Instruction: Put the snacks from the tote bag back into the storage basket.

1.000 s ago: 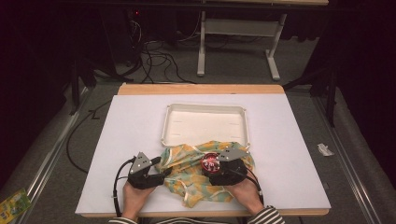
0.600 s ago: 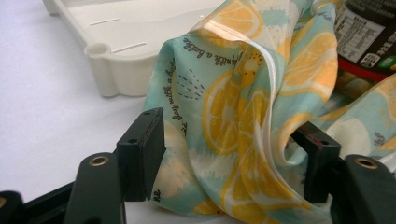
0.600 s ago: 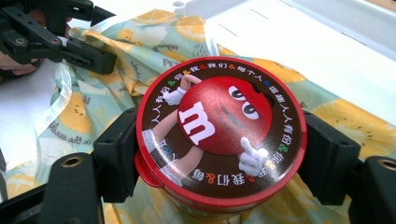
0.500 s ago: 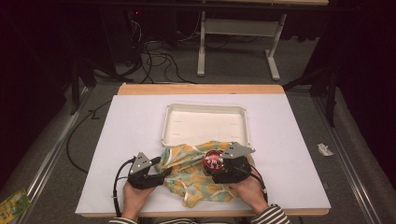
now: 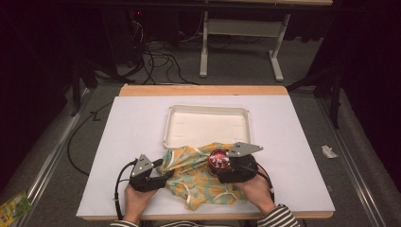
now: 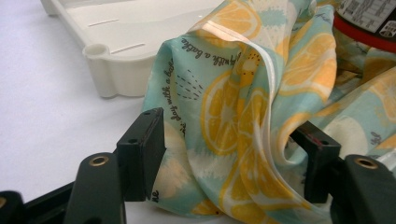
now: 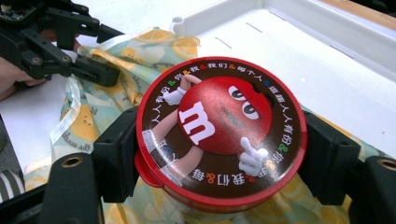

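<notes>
A thin cloth printed with orange slices on pale green lies crumpled at the table's near edge, just in front of a white tray. My left gripper is at the cloth's left edge. Its jaws stand wide, with a loose fold of cloth between them, not squeezed. My right gripper is shut on a round red candy tin with a red cartoon figure on its lid, held over the cloth. The tin shows past the fold, and the left gripper shows beyond the tin.
The shallow tray holds nothing, and its near corner is close to the cloth. The white table top spreads to both sides. Cables and desk legs stand on the floor beyond the table.
The right gripper with the tin has shifted slightly away from the person, toward the tray. The left gripper and the cloth have stayed put.
</notes>
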Demonstrator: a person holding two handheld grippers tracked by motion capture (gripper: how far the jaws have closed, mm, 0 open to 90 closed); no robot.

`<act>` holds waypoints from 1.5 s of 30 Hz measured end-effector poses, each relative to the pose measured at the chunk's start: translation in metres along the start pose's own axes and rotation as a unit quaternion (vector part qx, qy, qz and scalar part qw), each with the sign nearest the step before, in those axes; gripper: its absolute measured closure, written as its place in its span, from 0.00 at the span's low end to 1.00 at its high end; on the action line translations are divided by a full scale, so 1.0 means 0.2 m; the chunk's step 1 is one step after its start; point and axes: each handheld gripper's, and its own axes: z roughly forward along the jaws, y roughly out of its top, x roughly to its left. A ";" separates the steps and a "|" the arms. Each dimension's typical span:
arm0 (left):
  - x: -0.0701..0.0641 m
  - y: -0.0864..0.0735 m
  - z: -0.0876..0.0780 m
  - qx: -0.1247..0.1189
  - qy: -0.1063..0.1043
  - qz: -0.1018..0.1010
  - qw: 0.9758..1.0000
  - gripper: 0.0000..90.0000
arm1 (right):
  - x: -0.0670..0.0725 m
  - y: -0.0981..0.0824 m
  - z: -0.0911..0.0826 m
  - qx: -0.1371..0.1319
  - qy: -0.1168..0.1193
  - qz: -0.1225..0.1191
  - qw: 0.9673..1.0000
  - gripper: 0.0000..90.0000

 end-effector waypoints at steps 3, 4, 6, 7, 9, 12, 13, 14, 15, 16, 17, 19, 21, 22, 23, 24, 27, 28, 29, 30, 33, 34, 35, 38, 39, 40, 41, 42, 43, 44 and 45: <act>0.00 0.00 0.00 0.001 0.000 0.001 1.000 0.40 | -0.01 0.01 -0.01 -0.001 0.002 0.003 1.000 0.29; 0.00 0.00 0.00 0.001 0.000 0.001 1.000 0.40 | 0.00 0.02 -0.01 0.001 0.001 0.004 1.000 0.29; 0.00 0.00 0.00 0.001 0.000 0.001 1.000 0.40 | -0.01 0.02 -0.02 -0.002 0.002 -0.001 1.000 0.29; 0.00 0.00 0.00 0.000 0.000 0.000 1.000 0.40 | -0.01 0.03 -0.03 -0.002 0.003 0.001 1.000 0.29; 0.00 0.00 0.00 0.000 -0.001 0.000 1.000 0.40 | -0.02 0.03 -0.03 -0.004 0.004 0.002 1.000 0.29; 0.00 0.00 0.00 0.001 0.000 0.001 1.000 0.40 | -0.03 0.05 -0.05 -0.006 0.003 0.003 1.000 0.29; 0.00 0.00 0.00 0.001 0.000 0.001 1.000 0.40 | -0.03 0.05 -0.05 -0.006 0.005 0.004 1.000 0.29; 0.00 0.00 0.00 0.001 0.000 0.001 1.000 0.40 | -0.03 0.06 -0.05 -0.006 0.005 0.005 1.000 0.29; 0.00 0.00 0.00 0.000 0.000 0.000 1.000 0.40 | -0.03 0.06 -0.05 -0.006 0.005 0.001 1.000 0.29; 0.00 0.00 0.00 0.000 0.000 0.000 1.000 0.40 | -0.03 0.07 -0.06 -0.006 0.006 0.000 1.000 0.29; 0.00 0.00 0.00 0.000 0.000 0.000 1.000 0.40 | -0.03 0.07 -0.06 -0.007 0.007 0.000 1.000 0.29; 0.00 0.00 0.00 0.000 0.000 0.000 1.000 0.40 | -0.04 0.08 -0.06 -0.009 0.011 0.002 1.000 0.29; 0.00 0.00 0.00 0.000 -0.001 0.000 1.000 0.40 | -0.04 0.09 -0.07 -0.008 0.010 0.002 1.000 0.29; 0.00 0.00 0.00 0.000 -0.001 0.000 1.000 0.40 | -0.05 0.09 -0.07 -0.010 0.010 0.003 1.000 0.29; 0.00 0.00 0.00 0.001 0.000 0.002 1.000 0.40 | -0.05 0.09 -0.07 -0.011 0.011 0.004 1.000 0.29; 0.00 0.00 0.00 0.001 0.000 0.001 1.000 0.40 | -0.06 0.10 -0.07 -0.010 0.011 0.004 1.000 0.29; 0.00 0.00 0.00 0.001 -0.001 0.001 1.000 0.40 | -0.07 0.11 -0.08 -0.010 0.011 0.003 1.000 0.29; 0.00 0.00 0.00 0.001 0.000 0.001 1.000 0.40 | -0.07 0.12 -0.08 -0.011 0.011 0.003 1.000 0.29; 0.00 0.00 0.00 0.001 0.000 0.001 1.000 0.40 | -0.07 0.12 -0.08 -0.010 0.010 0.004 1.000 0.29; 0.00 0.00 0.00 0.000 -0.001 0.001 1.000 0.40 | -0.08 0.13 -0.08 -0.011 0.010 0.003 1.000 0.29; 0.00 0.00 0.00 0.001 0.000 0.002 1.000 0.40 | -0.09 0.14 -0.09 -0.014 0.010 0.008 1.000 0.29; 0.00 0.00 0.00 0.001 0.000 0.001 1.000 0.40 | -0.10 0.14 -0.09 -0.015 0.010 0.008 1.000 0.29; 0.00 0.00 0.00 0.001 0.000 0.002 1.000 0.40 | -0.10 0.14 -0.09 -0.016 0.011 0.008 1.000 0.29; 0.00 0.00 0.00 0.001 -0.001 0.001 1.000 0.40 | -0.11 0.16 -0.10 -0.015 0.009 0.009 1.000 0.29; 0.00 0.00 0.00 0.001 -0.001 0.002 1.000 0.40 | -0.12 0.17 -0.10 -0.015 0.008 0.008 1.000 0.29; 0.00 0.00 0.00 0.001 -0.001 0.002 1.000 0.40 | -0.12 0.17 -0.10 -0.015 0.008 0.010 1.000 0.29; 0.00 0.00 0.00 0.001 -0.001 0.002 1.000 0.40 | -0.13 0.18 -0.10 -0.015 0.008 0.008 1.000 0.29; 0.00 0.00 0.00 0.001 -0.001 0.002 1.000 0.40 | -0.14 0.19 -0.10 -0.016 0.007 0.008 1.000 0.29; 0.00 0.00 0.00 0.001 -0.001 0.002 1.000 0.40 | -0.14 0.19 -0.10 -0.014 0.006 0.010 1.000 0.29; 0.00 0.00 0.00 0.001 -0.001 0.002 1.000 0.40 | -0.15 0.20 -0.10 -0.015 0.006 0.010 1.000 0.29; 0.00 0.00 0.00 0.001 -0.001 0.001 1.000 0.40 | -0.15 0.21 -0.10 -0.014 0.005 0.012 1.000 0.29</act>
